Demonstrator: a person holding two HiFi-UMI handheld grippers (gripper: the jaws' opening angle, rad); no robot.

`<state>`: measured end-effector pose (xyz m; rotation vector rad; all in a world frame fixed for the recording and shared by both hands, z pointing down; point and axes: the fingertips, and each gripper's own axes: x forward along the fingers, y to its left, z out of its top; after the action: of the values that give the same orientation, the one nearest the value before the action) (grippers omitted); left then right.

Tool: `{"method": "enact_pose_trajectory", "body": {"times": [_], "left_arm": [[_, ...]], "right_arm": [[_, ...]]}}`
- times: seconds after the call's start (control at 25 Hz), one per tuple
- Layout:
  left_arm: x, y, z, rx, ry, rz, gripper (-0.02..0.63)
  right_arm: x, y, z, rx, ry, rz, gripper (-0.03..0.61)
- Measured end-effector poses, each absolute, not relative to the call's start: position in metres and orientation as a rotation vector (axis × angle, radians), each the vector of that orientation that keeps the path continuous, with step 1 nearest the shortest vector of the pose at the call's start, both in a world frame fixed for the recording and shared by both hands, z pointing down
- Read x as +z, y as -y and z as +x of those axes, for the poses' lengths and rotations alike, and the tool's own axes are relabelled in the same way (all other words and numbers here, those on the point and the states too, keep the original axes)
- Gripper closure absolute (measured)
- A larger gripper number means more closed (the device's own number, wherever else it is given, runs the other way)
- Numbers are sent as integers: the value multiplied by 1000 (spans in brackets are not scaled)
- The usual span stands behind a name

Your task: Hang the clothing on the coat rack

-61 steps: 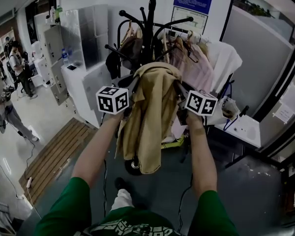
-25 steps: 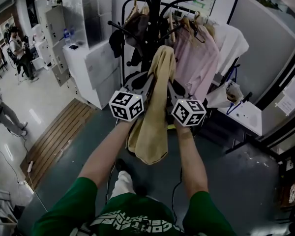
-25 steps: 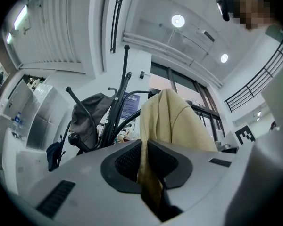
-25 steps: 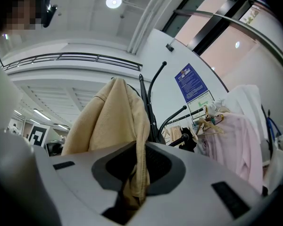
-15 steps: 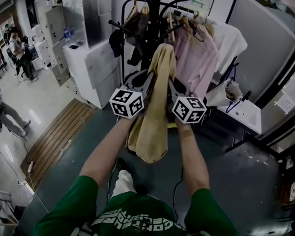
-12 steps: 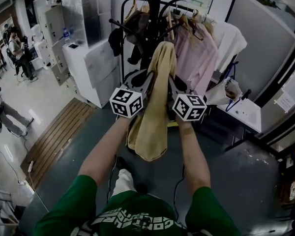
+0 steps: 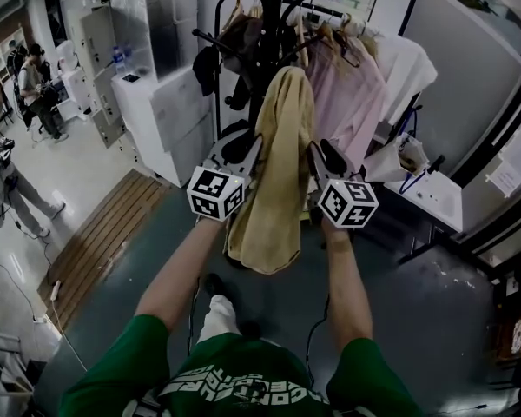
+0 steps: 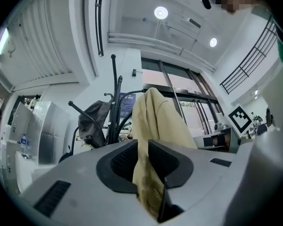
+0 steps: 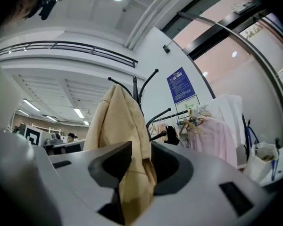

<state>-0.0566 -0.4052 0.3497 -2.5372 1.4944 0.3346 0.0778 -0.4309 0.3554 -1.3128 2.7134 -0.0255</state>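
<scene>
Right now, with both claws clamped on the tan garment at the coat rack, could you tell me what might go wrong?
1. The left claw and right claw are both shut on the tan garment; pulling back before opening could drag it off the coat rack.
2. I cannot see a hook under its top fold, so it may slide down once released.

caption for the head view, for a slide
Left gripper and right gripper hold a tan garment up before the black coat rack
</scene>
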Motion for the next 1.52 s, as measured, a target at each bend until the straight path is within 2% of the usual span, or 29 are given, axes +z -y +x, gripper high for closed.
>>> {"method": "enact_pose_trajectory", "body": {"times": [0.36,0.68,0.84,1.52], "left_arm": [[371,362,-54,376,-1500,-2568,563],[408,338,-48,369,-1536,-2649,608],[428,325,-45,382,-1558,-2706,609],[446,283,-33,306,-1567,-2717,609]], "right_arm": [[392,388,101,-70,-2690,-1353,465],[426,358,102,-67,-2719,-1467,536],[438,343,101,-80,-2725,-1482,569],[458,301,93,-130,-2762,-1479,571]]}}
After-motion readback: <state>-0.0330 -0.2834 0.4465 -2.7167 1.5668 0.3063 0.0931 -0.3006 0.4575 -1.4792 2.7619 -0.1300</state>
